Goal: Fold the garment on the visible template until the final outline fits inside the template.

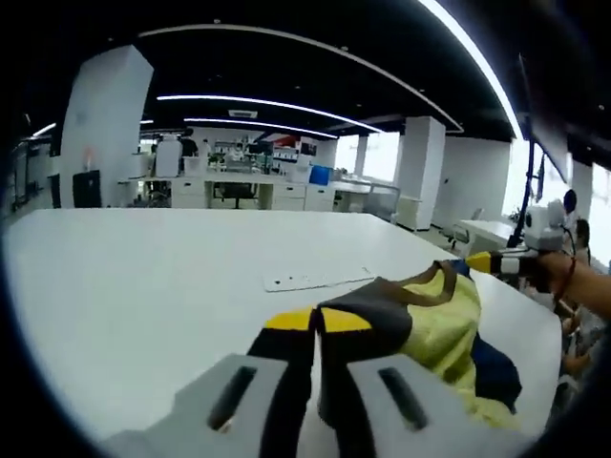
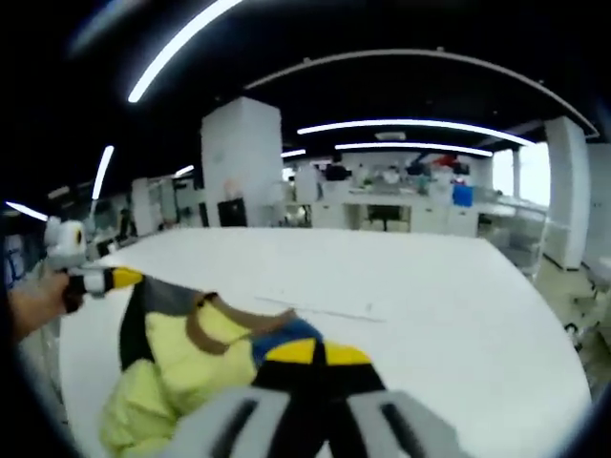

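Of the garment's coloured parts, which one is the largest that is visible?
The pale yellow part of the garment is largest; the dark grey panel, brown trim and blue part are smaller.

The left gripper [image 1: 316,322] pinches the yellow garment [image 1: 434,320] above the white table [image 1: 143,286], while the right gripper [image 1: 485,263] grips its far edge.

Soft cloth garment [image 1: 441,315], matt table [image 1: 143,286]
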